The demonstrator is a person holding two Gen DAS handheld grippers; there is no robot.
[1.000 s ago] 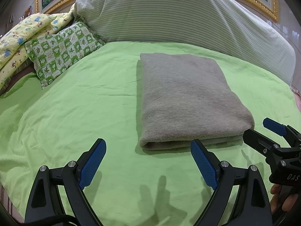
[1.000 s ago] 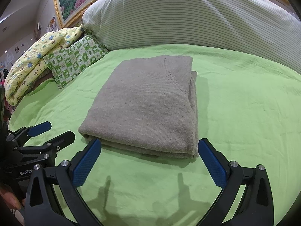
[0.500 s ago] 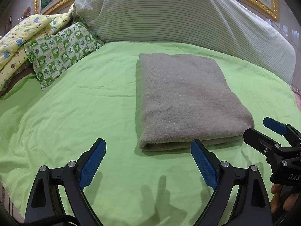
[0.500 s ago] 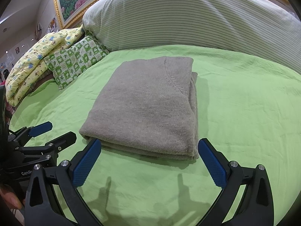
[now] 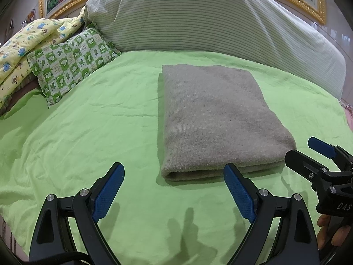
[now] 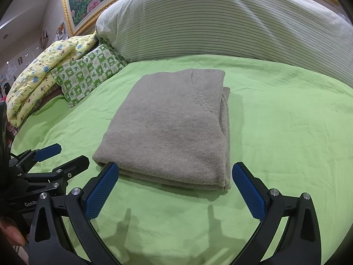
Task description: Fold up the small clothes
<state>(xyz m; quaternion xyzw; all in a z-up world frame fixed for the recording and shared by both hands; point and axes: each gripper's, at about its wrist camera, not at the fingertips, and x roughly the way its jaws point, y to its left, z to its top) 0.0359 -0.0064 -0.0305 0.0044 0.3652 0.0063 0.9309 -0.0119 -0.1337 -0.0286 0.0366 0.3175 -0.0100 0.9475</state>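
A: In the left wrist view, the left tool point(image 5: 174, 190) is hovering wide open and empty, just short of the folded grey garment point(image 5: 218, 119) lying on the green bed sheet point(image 5: 88, 137).

B: In the right wrist view, the right tool point(image 6: 175, 190) is gaping too, gripping nothing, at the garment's near edge. Folding is looking finished; the next move probably calls for another fold or withdrawal.
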